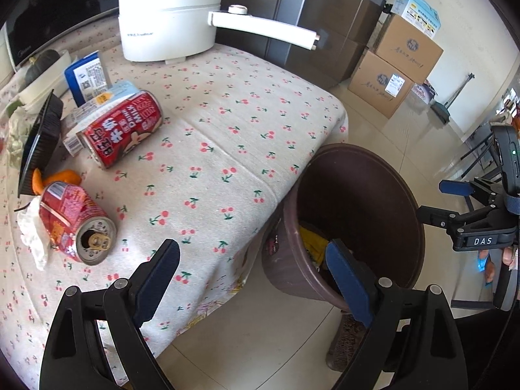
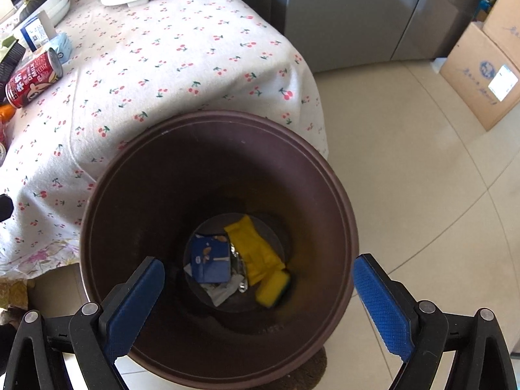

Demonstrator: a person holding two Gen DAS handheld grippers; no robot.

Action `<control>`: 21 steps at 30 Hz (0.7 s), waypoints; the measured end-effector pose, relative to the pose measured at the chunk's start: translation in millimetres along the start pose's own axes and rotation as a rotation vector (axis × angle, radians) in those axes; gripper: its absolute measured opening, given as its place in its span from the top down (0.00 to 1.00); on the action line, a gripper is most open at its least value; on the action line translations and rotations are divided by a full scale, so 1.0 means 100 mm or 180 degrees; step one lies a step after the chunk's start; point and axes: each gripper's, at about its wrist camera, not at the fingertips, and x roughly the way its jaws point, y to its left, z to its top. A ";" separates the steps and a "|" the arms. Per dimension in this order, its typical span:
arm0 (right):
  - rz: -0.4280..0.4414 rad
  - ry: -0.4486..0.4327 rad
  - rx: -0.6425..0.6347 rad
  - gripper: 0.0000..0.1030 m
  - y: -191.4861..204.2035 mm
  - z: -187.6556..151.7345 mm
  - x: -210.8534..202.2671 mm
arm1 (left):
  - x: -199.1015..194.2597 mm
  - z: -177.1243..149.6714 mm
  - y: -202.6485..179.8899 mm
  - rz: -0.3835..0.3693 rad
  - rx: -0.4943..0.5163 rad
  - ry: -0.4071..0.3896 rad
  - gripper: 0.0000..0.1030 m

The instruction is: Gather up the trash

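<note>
At the table's left edge, a crushed red can (image 1: pixel 76 224) lies on its side on the cherry-print tablecloth (image 1: pixel 227 123), its opened top facing the camera and its long axis running up and to the left, away from the fingers. A crumpled tissue (image 1: pixel 32 237) and orange peel (image 1: pixel 63 177) touch it; behind, a second red can (image 1: pixel 125 126) lies with its long axis slanting up to the right. The left gripper (image 1: pixel 253 260) hangs over the table's corner, fingers spread wide and empty, the crushed can just left of its left finger. To the right, the brown trash bin (image 2: pixel 130 169) stands on the floor against the table; a blue carton (image 2: pixel 209 260), a yellow glove (image 2: pixel 256 250) and a yellow sponge (image 2: pixel 273 287) lie at its bottom. The right gripper (image 2: pixel 258 279) hovers above the bin's mouth, fingers also wide apart, holding nothing. The left hand looks nearer the remaining trash, so the next pickup likely falls to it.
</note>
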 end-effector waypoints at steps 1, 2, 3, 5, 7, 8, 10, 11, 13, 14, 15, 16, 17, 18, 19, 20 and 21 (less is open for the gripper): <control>0.0006 0.0003 -0.0001 0.06 0.03 0.02 0.00 | -0.03 0.00 0.05 0.0017 -0.0028 -0.0017 0.10; 0.0012 0.0004 0.0000 0.06 0.06 0.04 0.00 | -0.07 0.00 0.10 0.0033 -0.0058 -0.0033 0.10; 0.0019 0.0001 0.0002 0.06 0.09 0.06 0.00 | -0.10 0.00 0.16 0.0045 -0.0088 -0.0050 0.10; 0.0038 -0.0014 0.0002 0.06 0.16 0.10 -0.01 | -0.18 -0.02 0.27 0.0069 -0.0150 -0.0083 0.10; 0.0072 -0.0042 -0.0005 0.06 0.24 0.15 -0.04 | -0.24 -0.03 0.38 0.0099 -0.0208 -0.0112 0.10; 0.0092 -0.0059 -0.0011 0.06 0.29 0.18 -0.05 | -0.27 -0.04 0.42 0.0116 -0.0234 -0.0124 0.10; 0.0130 -0.0088 -0.0030 0.06 0.39 0.23 -0.07 | -0.33 -0.07 0.51 0.0147 -0.0284 -0.0143 0.10; 0.0148 -0.0101 -0.0045 0.06 0.45 0.25 -0.08 | -0.36 -0.08 0.56 0.0163 -0.0308 -0.0149 0.10; 0.0182 -0.0120 -0.0079 0.06 0.57 0.30 -0.08 | -0.42 -0.12 0.66 0.0197 -0.0354 -0.0166 0.10; 0.0201 -0.0128 -0.0096 0.06 0.63 0.32 -0.08 | -0.45 -0.14 0.71 0.0216 -0.0377 -0.0175 0.10; 0.0222 -0.0136 -0.0114 0.06 0.69 0.34 -0.09 | -0.48 -0.16 0.75 0.0235 -0.0401 -0.0183 0.10; 0.0243 -0.0144 -0.0133 0.06 0.75 0.36 -0.09 | -0.51 -0.17 0.81 0.0253 -0.0427 -0.0191 0.10; 0.0264 -0.0150 -0.0152 0.06 0.81 0.39 -0.09 | -0.54 -0.19 0.86 0.0272 -0.0455 -0.0199 0.10; 0.0283 -0.0158 -0.0170 0.06 0.88 0.41 -0.09 | -0.57 -0.21 0.92 0.0290 -0.0484 -0.0205 0.10; 0.0300 -0.0163 -0.0188 0.06 0.94 0.44 -0.09 | -0.60 -0.23 0.98 0.0309 -0.0513 -0.0211 0.10; 0.0320 -0.0170 -0.0209 0.06 1.01 0.46 -0.08 | -0.63 -0.25 1.04 0.0332 -0.0544 -0.0219 0.10; 0.0337 -0.0176 -0.0228 0.06 1.07 0.47 -0.09 | -0.65 -0.27 1.10 0.0355 -0.0574 -0.0224 0.10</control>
